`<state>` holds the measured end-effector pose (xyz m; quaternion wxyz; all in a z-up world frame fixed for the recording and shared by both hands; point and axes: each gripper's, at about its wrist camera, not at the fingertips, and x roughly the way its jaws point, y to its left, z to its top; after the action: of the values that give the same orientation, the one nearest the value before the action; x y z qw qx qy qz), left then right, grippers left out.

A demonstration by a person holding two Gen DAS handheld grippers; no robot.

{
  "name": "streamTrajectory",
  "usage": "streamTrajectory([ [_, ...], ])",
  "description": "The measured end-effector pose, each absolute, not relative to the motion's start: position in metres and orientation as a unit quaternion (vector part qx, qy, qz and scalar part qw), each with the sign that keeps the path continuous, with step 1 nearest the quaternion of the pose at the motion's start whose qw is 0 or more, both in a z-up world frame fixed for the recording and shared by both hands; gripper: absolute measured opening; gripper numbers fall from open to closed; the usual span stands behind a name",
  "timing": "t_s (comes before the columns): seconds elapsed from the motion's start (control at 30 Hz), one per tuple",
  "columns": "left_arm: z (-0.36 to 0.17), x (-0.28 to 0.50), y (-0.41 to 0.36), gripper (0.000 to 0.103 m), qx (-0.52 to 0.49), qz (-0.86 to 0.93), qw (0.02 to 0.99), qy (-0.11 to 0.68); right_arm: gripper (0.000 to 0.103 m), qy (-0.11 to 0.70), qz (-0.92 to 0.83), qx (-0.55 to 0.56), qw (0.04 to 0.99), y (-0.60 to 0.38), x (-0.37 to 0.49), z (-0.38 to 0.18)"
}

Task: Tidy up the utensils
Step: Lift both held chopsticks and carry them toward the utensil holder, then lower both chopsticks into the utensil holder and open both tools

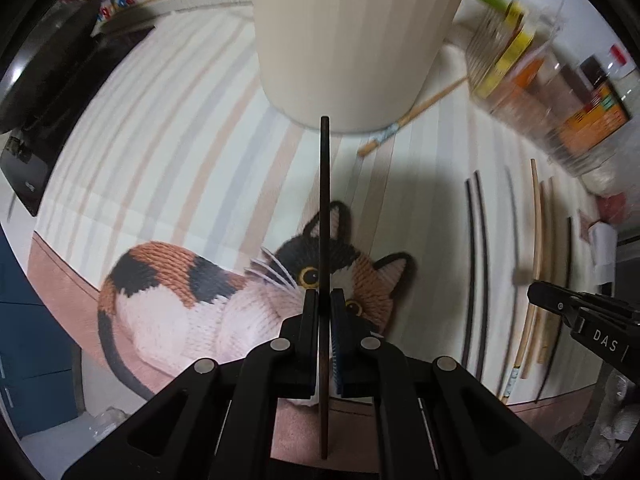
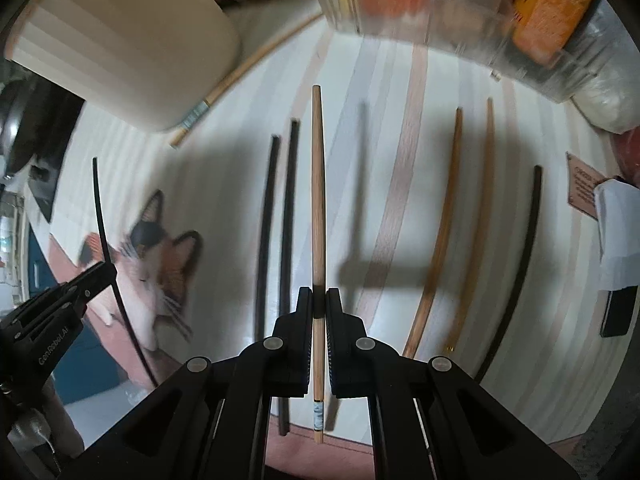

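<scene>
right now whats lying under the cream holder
A light chopstick runs out from under the cream holder on the striped mat; its printed end shows at the front, and its middle is hidden by the holder. Whether anything else lies beneath cannot be seen.

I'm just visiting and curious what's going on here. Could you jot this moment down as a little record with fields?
left gripper: shut on a dark chopstick
right gripper: shut on a light wooden chopstick
cream container: stands on the striped table mat, beyond both grippers
loose on the mat: two black chopsticks, two brown chopsticks, another black chopstick
beside the container: one light chopstick
near mat edge: cat-shaped knitted coaster
</scene>
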<state>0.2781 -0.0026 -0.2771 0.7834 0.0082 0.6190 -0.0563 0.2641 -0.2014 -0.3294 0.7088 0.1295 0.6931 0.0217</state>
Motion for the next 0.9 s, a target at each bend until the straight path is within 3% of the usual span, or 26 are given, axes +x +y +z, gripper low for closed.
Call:
streamTrajectory([
  [0.3,-0.194,0.261,0.009,0.003,-0.013,-0.056,0.848,0.527,0.006,0.598,0.040,0.158,0.785,-0.200,0.281,-0.242],
  [0.9,0.000,0.301,0.036,0.003,-0.067,-0.075,0.937,0.334,0.006,0.384,0.099,0.175,0.901,-0.162,0.385,-0.040],
])
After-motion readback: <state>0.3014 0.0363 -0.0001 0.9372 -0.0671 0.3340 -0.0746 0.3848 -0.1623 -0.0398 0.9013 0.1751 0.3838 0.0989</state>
